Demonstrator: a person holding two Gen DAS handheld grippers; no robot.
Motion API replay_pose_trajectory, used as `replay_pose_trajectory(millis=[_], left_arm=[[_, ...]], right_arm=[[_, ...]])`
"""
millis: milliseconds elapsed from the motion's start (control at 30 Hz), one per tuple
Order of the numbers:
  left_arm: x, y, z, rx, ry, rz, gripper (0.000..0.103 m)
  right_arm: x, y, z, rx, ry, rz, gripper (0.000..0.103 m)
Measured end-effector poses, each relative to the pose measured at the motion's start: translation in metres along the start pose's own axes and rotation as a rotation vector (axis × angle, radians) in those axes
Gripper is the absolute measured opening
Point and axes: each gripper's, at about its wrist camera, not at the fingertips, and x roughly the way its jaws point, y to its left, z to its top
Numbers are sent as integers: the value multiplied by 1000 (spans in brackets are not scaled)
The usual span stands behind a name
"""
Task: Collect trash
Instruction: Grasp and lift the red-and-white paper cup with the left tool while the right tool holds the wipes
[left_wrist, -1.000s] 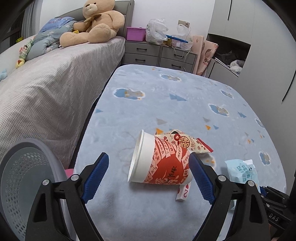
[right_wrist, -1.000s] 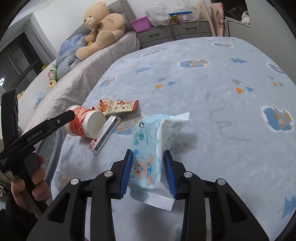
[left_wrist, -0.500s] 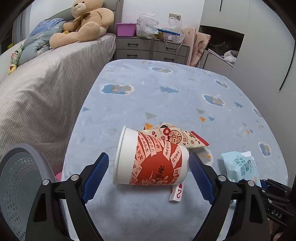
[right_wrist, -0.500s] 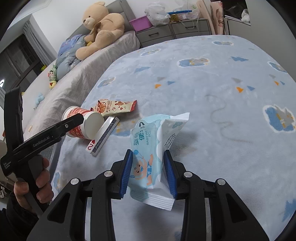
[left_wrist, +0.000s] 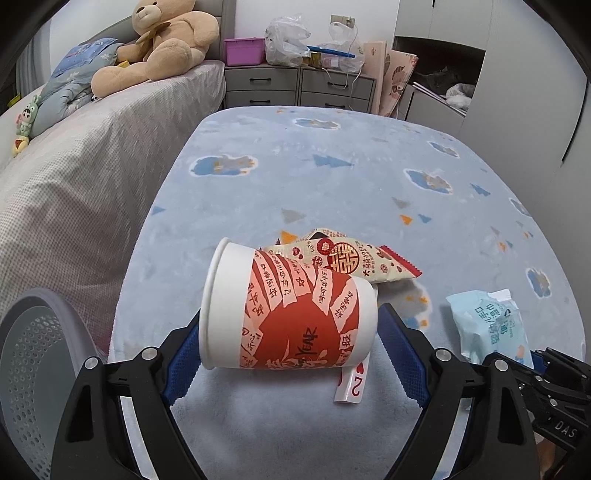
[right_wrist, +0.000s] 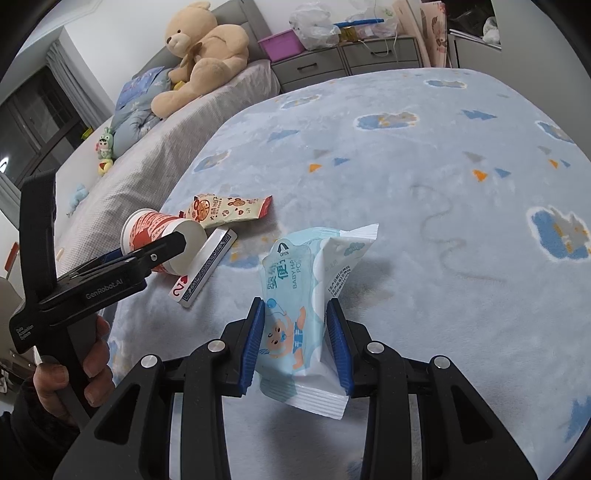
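Note:
A red and white paper cup (left_wrist: 291, 314) lies on its side on the blue blanket, between the fingers of my left gripper (left_wrist: 290, 350), which is open around it. It also shows in the right wrist view (right_wrist: 159, 236). A cream snack wrapper (left_wrist: 347, 258) lies just behind the cup and a playing-card box (left_wrist: 351, 380) under its base. My right gripper (right_wrist: 295, 336) is shut on a pale blue baby wipes pack (right_wrist: 303, 295) and holds it upright on the blanket.
A grey perforated waste basket (left_wrist: 33, 354) stands at the lower left beside the bed. A grey bed with a teddy bear (left_wrist: 162, 40) lies to the left. Drawers (left_wrist: 295, 88) with bags stand at the back.
My left gripper has moved forward so the cup now sits between its fingers. The right gripper has kept still with the wipes pack.

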Motion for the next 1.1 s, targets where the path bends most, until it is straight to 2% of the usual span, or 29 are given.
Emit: replay_pose_trajectory(millis=[267,500,800,1100], left_arm=[[9,-1,1,-3,-1,26,83],[2,4,0,-28,-15,8,81],[-48,23,-5,-62,-106,23,81],[-96,68,-19,-152,-172,65,81]], right_arm=[[0,-1,-3,2,3,-5,35],[-1,-2,-3,-1,2,-11,35],[-11,18,0,-44,-17,-5,35],[-16,72,11,-152,-35,56,35]])
